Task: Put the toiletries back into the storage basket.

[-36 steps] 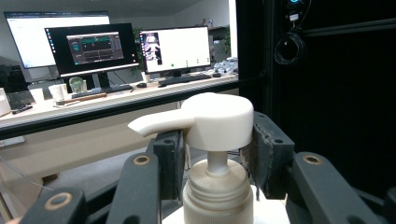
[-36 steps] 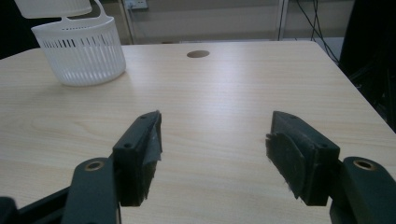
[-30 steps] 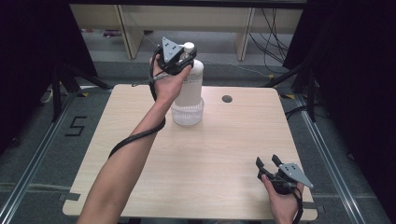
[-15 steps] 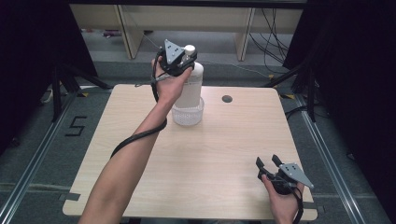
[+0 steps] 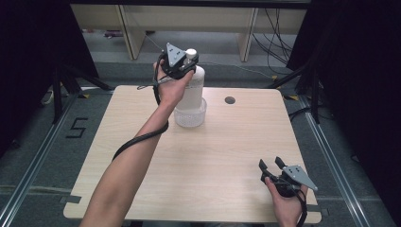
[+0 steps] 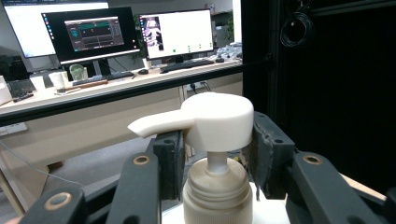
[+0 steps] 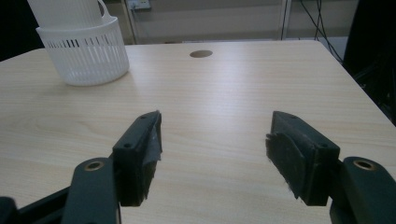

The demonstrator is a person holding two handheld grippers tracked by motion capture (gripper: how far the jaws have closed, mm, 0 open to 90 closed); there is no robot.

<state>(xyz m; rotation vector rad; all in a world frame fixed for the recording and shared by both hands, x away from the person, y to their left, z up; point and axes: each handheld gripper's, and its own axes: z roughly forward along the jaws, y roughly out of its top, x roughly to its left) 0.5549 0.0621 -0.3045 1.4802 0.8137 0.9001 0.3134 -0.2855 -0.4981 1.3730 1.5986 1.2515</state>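
A tall white pump bottle [image 5: 195, 87] stands upright in a small white mesh basket [image 5: 190, 117] at the back middle of the wooden table [image 5: 222, 156]. My left gripper [image 5: 188, 60] is at the bottle's top, shut on the pump head [image 6: 215, 119], with a jaw pressed against each side of it. The spout points left in the left gripper view. My right gripper [image 5: 270, 163] rests near the table's front right corner, open with nothing between its jaws [image 7: 215, 140]. The basket [image 7: 84, 51] lies far ahead of it to the left.
A round cable hole [image 5: 230, 100] is in the table top behind and right of the basket. Beyond the table's far edge stand wooden desks; monitors [image 6: 93, 32] sit on one. Black curtains hang on both sides.
The left gripper and the bottle top have dropped slightly, the bottle sitting a little lower in the basket. The right gripper has not moved.
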